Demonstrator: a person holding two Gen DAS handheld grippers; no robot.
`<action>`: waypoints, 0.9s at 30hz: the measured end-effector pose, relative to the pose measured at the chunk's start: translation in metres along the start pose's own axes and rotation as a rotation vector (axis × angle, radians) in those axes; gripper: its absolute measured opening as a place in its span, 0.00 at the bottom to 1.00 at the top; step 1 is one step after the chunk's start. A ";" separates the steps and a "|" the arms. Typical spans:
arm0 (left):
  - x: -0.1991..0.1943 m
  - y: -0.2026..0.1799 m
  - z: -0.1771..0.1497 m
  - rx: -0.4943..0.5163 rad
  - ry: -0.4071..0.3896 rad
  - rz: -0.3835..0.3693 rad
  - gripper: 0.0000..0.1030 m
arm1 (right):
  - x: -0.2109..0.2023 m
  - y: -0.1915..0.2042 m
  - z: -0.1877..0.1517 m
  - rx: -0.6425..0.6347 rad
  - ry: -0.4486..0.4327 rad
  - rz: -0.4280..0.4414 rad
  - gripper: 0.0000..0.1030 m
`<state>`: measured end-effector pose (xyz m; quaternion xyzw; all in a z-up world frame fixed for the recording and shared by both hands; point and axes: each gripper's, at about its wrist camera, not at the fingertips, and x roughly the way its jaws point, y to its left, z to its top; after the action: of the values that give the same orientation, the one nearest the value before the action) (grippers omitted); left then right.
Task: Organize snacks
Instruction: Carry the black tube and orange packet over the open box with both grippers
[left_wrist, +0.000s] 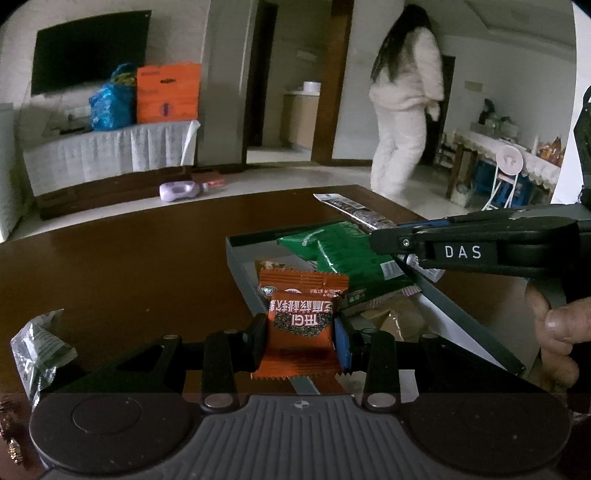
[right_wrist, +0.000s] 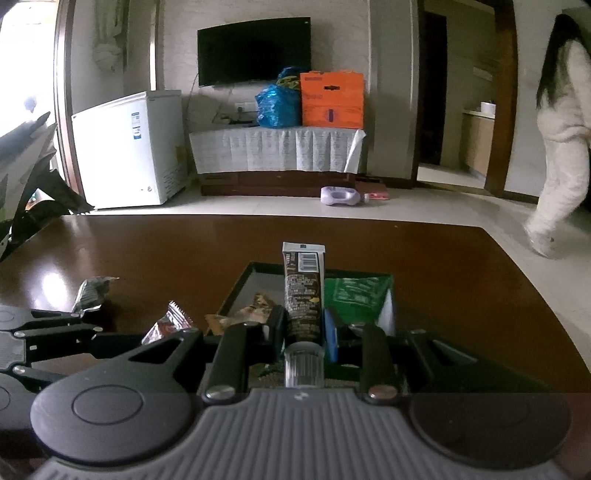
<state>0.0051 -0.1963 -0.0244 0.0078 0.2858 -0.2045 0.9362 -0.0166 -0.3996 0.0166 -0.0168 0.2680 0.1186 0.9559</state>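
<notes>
Lower both over tray (left_wrist: 243, 275) before letting go: left gripper (left_wrist: 300, 334) clamps orange packet (left_wrist: 299, 328), right gripper (right_wrist: 304, 326) clamps tube (right_wrist: 303, 291).

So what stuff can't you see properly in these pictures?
- Left wrist view: the right gripper hides part of the green packets in the tray.
- Right wrist view: the tube, clamped in that gripper, blocks the tray's middle.
- Left wrist view: the silver wrapper is cut off by the gripper body.
</notes>
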 end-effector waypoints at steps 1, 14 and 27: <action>0.001 -0.001 0.000 0.001 0.001 -0.003 0.37 | 0.000 -0.002 -0.001 0.002 -0.002 -0.003 0.22; 0.018 -0.021 0.000 0.016 0.012 -0.049 0.37 | -0.003 -0.015 -0.008 0.009 0.004 -0.028 0.22; 0.029 -0.031 0.000 0.030 0.031 -0.069 0.37 | 0.006 -0.020 -0.013 0.012 0.033 -0.044 0.22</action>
<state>0.0145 -0.2358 -0.0371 0.0150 0.2973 -0.2407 0.9238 -0.0134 -0.4187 0.0018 -0.0192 0.2841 0.0955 0.9538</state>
